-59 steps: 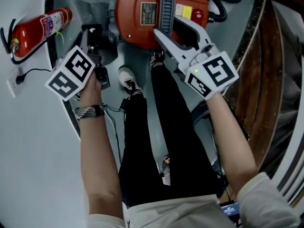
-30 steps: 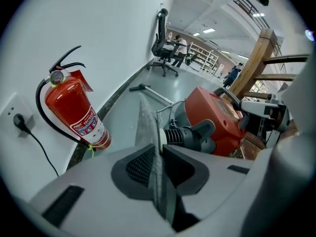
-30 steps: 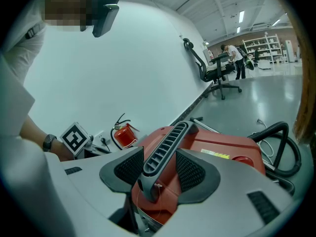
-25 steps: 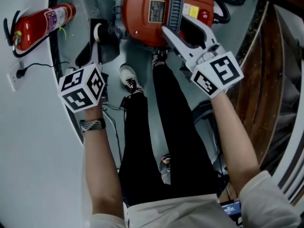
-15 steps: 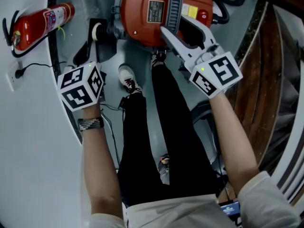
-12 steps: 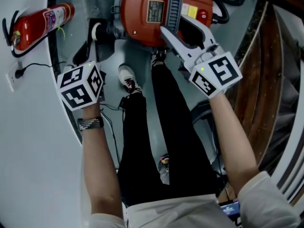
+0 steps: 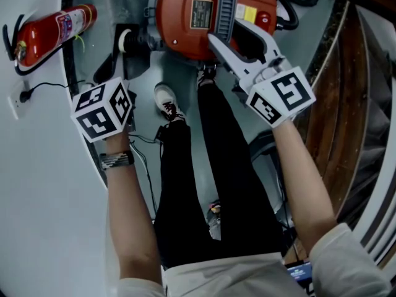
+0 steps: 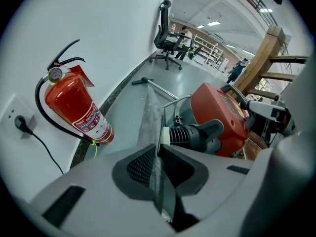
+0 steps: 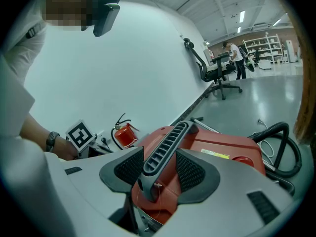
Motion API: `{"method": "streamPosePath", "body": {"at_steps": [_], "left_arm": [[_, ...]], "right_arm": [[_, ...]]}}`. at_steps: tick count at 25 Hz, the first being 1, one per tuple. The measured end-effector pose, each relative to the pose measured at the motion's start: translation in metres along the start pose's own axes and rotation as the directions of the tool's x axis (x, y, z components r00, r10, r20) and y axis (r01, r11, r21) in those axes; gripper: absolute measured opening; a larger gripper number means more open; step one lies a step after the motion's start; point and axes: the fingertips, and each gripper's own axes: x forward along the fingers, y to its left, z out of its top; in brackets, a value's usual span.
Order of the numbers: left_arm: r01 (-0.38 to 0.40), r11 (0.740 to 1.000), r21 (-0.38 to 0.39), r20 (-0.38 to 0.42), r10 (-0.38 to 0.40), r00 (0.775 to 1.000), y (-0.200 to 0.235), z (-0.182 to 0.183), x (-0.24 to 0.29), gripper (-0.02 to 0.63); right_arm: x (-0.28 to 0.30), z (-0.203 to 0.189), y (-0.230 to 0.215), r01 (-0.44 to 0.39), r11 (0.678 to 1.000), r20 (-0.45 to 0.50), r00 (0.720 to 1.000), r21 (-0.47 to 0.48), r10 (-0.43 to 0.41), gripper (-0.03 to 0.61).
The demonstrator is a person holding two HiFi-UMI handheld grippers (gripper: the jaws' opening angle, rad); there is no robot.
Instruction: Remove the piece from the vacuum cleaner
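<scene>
An orange vacuum cleaner stands on the floor at the top of the head view. From its side a black ribbed hose socket with a white ring sticks out toward me. My left gripper is shut on a thin grey flat piece, seen edge-on, whose far edge lies by that ring. In the head view its marker cube hides the jaws. My right gripper is open, its pads standing on either side of the vacuum's grey ribbed handle with gaps showing.
A red fire extinguisher lies by the wall at the left, with a wall plug and cable below it. A black hose coils behind the vacuum. Wooden beams rise at the right. The person's legs stand between the grippers.
The left gripper has drawn back from the black socket beside the vacuum toward the person, and its cube has turned a little. The right gripper stays at the handle.
</scene>
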Motion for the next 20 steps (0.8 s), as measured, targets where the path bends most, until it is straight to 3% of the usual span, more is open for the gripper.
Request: {"method": "streamPosePath", "body": {"at_steps": [20], "left_arm": [[0.013,1.000,-0.009,-0.004,-0.013,1.000,0.0032,0.0001,0.0026,0.049]], "right_arm": [[-0.0002,0.0004,0.0003,0.001,1.000,0.000,1.000,-0.002,-0.001,0.202]]}}
